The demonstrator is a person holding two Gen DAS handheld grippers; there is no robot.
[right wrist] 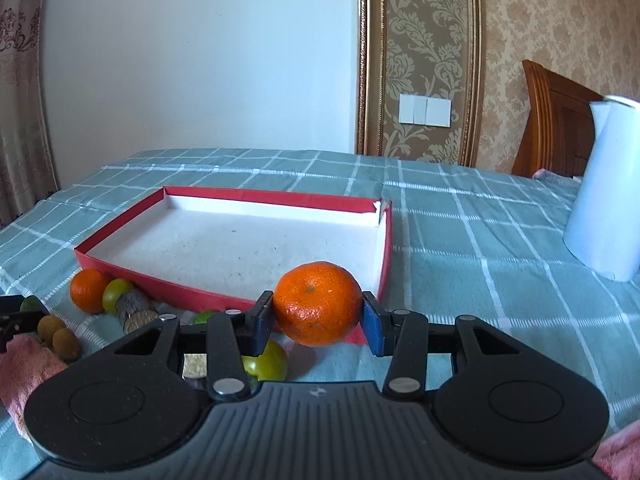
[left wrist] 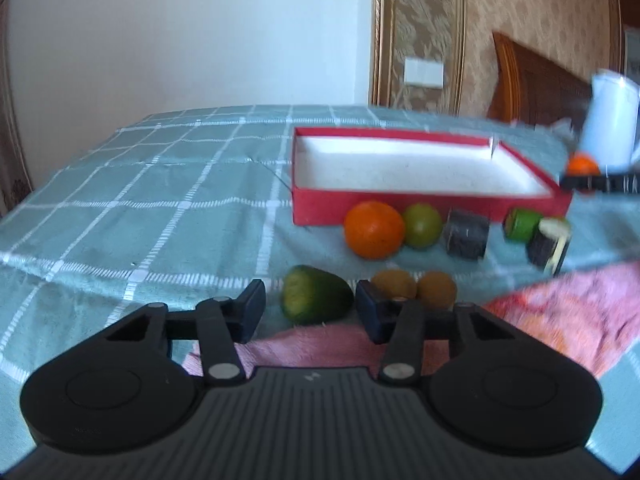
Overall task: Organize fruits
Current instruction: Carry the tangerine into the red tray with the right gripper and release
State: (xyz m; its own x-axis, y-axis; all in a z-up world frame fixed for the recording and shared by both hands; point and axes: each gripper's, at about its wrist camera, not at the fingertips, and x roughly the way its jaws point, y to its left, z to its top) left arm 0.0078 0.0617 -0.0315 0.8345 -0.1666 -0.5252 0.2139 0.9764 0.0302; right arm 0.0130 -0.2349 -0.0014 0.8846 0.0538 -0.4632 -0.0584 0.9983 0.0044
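1. While I hold the right gripper (right wrist: 318,316) above the bedspread (right wrist: 460,240), its blue pads are clamped on a tangerine (right wrist: 319,303), one on each side, fruit stem-up and clear of the cloth.
2. Beyond that tangerine lies the red box (right wrist: 224,292), white inside, its near wall just behind the fruit from my right camera.
3. On my left, the left gripper (left wrist: 310,308) has its jaws partly apart with nothing pressed between the pads; a green avocado (left wrist: 316,300) lies in the gap just ahead of the tips, on the cloth.
4. Just right of the avocado, two brown kiwis (left wrist: 416,290) sit side by side, touching the right finger's outline in my view.
5. Further out, along the box's near wall: an orange (left wrist: 374,230), a green citrus (left wrist: 422,226) touching it, then a dark cut log piece (left wrist: 466,234).
6. Right of those, a green chunk (left wrist: 522,226) and another dark cut piece (left wrist: 550,246), tilted.
7. Pink towel (left wrist: 560,312) under and right of my left tool.
8. White kettle (right wrist: 604,196) stands well right of the box.
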